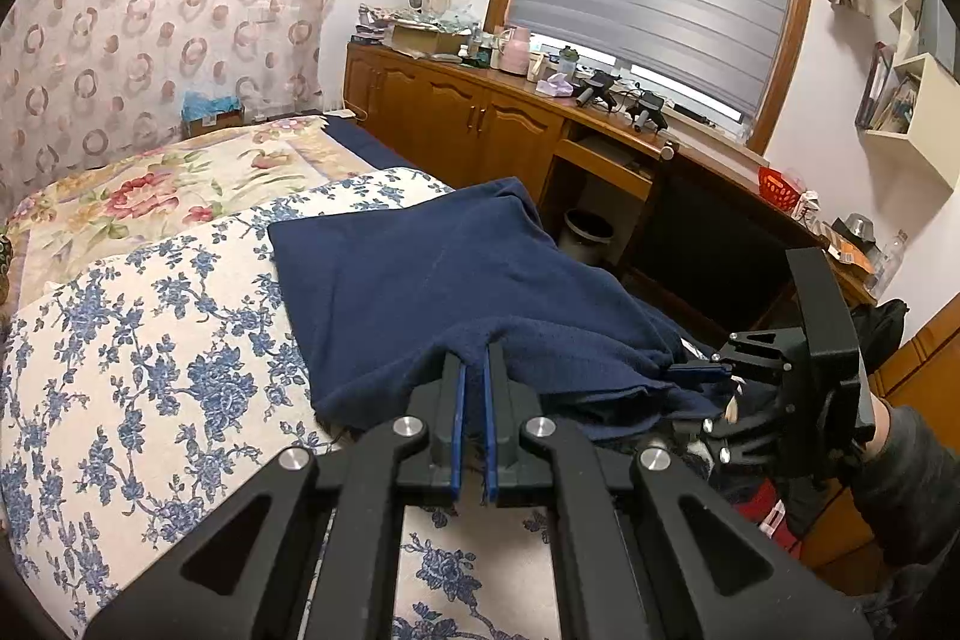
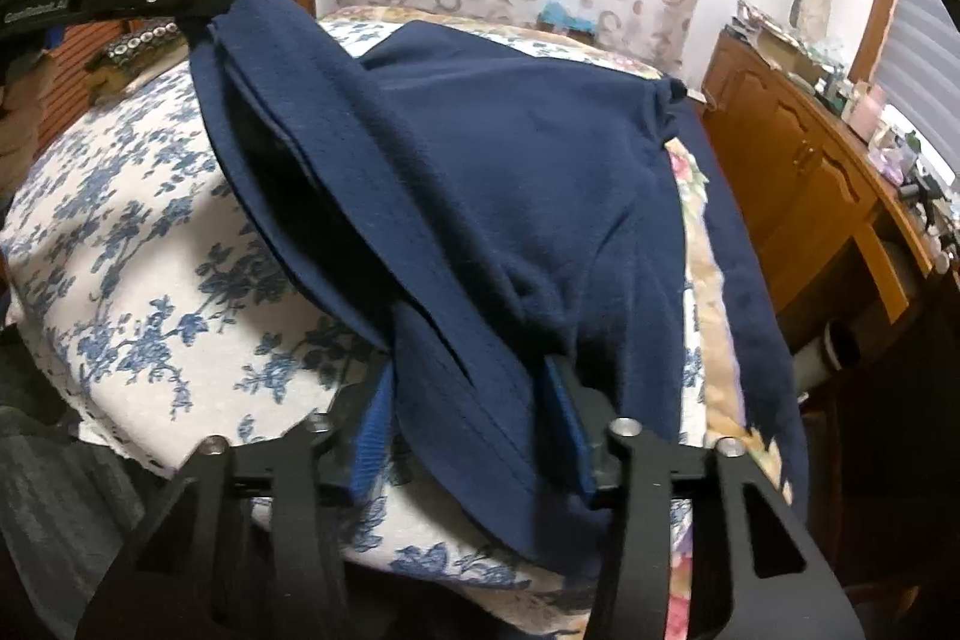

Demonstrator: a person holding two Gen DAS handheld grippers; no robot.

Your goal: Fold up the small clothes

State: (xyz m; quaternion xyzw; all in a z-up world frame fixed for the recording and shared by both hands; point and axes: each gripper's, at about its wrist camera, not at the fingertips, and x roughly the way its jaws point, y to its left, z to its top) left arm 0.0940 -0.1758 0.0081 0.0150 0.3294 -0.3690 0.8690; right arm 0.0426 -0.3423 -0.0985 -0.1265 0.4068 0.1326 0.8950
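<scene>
With the navy garment [image 1: 432, 280] draped over the floral bed [image 1: 150, 340], both the left gripper [image 1: 474, 364] and right gripper [image 2: 474, 400], at its 6 o'clock hem, pinch only thin edge, so uneven lifting may tug fabric free.

navy garment [image 1: 420, 280] on a cream, blue-flowered bedspread [image 1: 150, 340]; black tools with blue pads [image 1: 459, 436]

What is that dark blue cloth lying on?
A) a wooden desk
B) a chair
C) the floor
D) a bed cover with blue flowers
D: the navy garment, pinched at its edge by both hand-held grippers, lies on the white bed cover printed with blue flowers.
</scene>
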